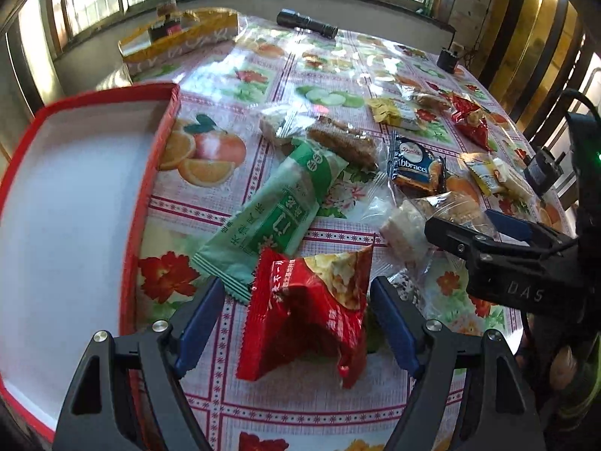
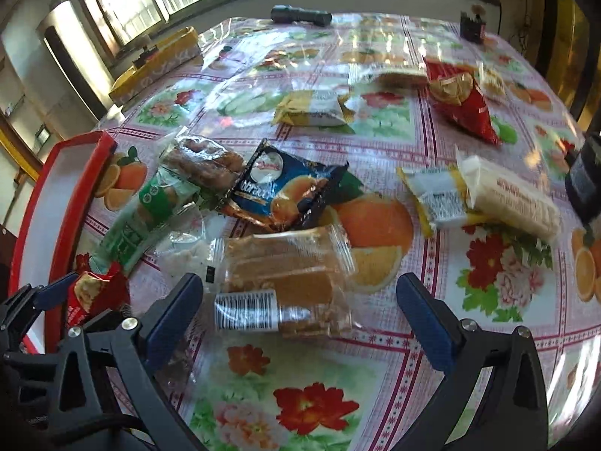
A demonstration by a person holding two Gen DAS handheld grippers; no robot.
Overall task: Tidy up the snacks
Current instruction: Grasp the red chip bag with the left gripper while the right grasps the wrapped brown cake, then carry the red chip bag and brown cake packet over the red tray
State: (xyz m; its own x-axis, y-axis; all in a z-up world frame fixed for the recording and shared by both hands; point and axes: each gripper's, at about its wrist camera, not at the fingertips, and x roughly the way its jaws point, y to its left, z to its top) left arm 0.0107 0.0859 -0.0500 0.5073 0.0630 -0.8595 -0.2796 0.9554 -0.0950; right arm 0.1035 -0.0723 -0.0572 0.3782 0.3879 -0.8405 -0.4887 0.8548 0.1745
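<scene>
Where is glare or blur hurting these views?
Left wrist: window glare washes the far tablecloth near the flashlight; near packets sharp. Right wrist: same glare on the far cloth, slight motion blur on the blue packet; fisheye bends the edges in both.

Table (image 1: 233,75) is covered by a glossy fruit-and-flower cloth. A red triangular snack packet (image 1: 308,315) is seen lying between the left jaws; a green-and-white wrapper (image 1: 278,210) is laid just beyond it. A red-rimmed white tray (image 1: 67,195) is set outside the left jaw of that pair. A clear-wrapped cake (image 2: 285,282) is found between the right jaws, nearer the left one. Beyond it a blue Abbracci packet (image 2: 281,188) is noted. A black flashlight (image 2: 300,15) is placed at the far edge, well apart from both pairs of jaws.
</scene>
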